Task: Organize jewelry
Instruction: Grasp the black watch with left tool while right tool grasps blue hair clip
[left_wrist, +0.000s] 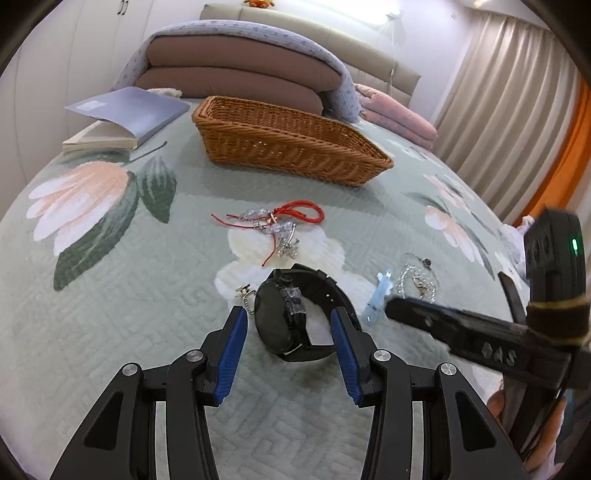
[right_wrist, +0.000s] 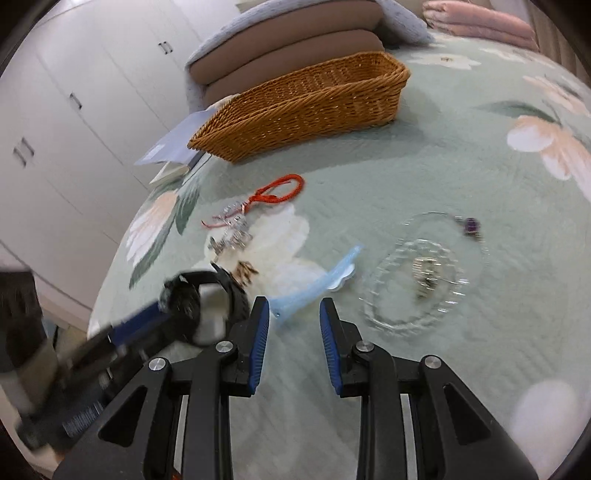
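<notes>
Bedroom bedding fills both views: a pale green quilt printed with large peach flowers covers the bed. At the bottom centre of the left wrist view, the left gripper stands open, its blue pads spread on either side of a black watch that lies on the quilt; the right pad sits at the strap, though contact cannot be told. A small gold clasp on a chain lies just left of the watch. Above it, near the frame's middle, a red cord is tangled with silvery jewelry. To the right lie a light blue hair clip and a silver chain, with the blurred right gripper reaching in from the right edge beside them. A woven basket sits in the upper middle, a book to its upper left, and stacked pillows behind. In the right wrist view, the right gripper is also open and holds nothing, its pads near the tail of the hair clip. The silver chain lies blurred to the right, with a purple pendant above it. White wardrobe doors fill the upper left.
</notes>
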